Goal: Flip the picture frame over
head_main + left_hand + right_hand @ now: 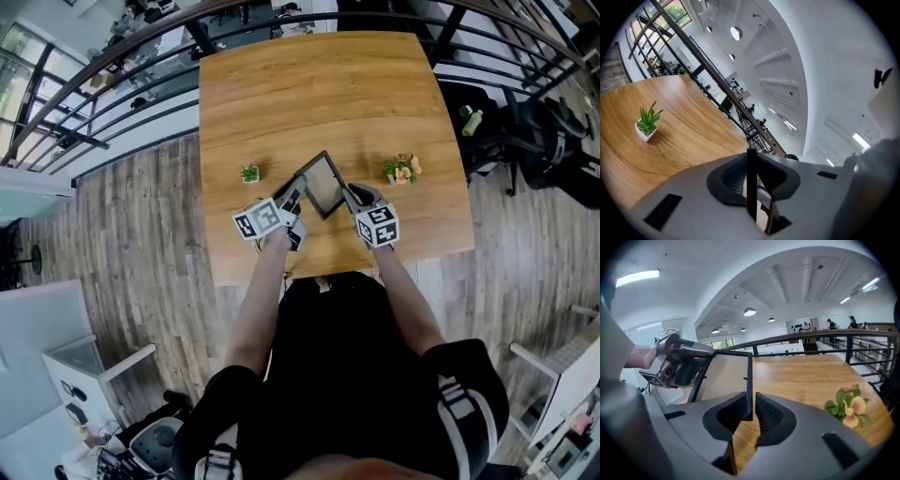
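- Step in hand: mid-flip. The picture frame is off the desk and stands on edge, tilted, near the desk's middle, between the two tools.
- Left tool: at the frame's 8 o'clock in the head view. Its own view shows the jaws nearly together, clamped on the thin black frame edge.
- Right tool: at the frame's 4 o'clock. Its jaws are closed on a lower corner of the black border. Only the end of the border sits between the pads, so the hold is judged slight.
- Frame face: the right gripper view shows a plain tan panel with small tabs, judged to be the backing. The head view shows a grey face.
- Surroundings: a small green potted plant lies at the frame's 9 o'clock and a flower pot at 3 o'clock. Both are clear of the frame.
- Next move, as judged: carry the rotation past upright, lower the opposite face onto the desk between the two pots, then release.
- Risk: the corner slipping from the right tool.
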Demonstrator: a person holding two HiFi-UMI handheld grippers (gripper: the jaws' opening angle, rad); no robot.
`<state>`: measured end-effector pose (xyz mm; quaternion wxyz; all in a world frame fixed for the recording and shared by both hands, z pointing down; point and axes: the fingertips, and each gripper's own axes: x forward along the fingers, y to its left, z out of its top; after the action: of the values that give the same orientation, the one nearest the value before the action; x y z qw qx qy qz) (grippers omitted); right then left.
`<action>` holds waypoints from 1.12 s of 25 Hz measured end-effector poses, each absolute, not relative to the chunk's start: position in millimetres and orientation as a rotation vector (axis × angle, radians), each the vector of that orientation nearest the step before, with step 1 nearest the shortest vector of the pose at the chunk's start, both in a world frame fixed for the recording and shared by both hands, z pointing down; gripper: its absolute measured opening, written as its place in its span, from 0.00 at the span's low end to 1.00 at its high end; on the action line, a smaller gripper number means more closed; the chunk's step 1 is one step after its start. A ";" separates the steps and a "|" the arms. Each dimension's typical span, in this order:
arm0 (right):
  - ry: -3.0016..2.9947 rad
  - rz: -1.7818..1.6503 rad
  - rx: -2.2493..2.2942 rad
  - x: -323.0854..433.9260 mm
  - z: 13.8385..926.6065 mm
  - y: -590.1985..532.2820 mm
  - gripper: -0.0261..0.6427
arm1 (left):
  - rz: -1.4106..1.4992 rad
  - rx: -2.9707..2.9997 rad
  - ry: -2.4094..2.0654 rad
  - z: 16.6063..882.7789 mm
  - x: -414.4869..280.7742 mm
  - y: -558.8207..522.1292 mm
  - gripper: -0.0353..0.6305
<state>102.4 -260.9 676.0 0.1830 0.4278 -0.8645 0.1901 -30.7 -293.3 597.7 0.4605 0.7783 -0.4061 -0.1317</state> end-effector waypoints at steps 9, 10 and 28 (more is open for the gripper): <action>-2.498 0.395 1.159 71.7 646.9 -253.8 0.18 | -0.356 1.854 -1.072 592.0 -52.8 -310.5 0.17; -2.513 0.370 1.141 64.0 642.3 -251.9 0.19 | -0.361 1.845 -1.088 591.8 -56.6 -312.6 0.17; -2.525 0.216 1.037 -13.4 630.2 -224.0 0.35 | -0.414 1.815 -1.150 575.5 -79.1 -323.9 0.17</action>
<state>-13.4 -224.0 630.2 0.2001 0.3711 -0.9035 0.0773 -79.1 -323.9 575.5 0.4590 0.7370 -0.4668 -0.1682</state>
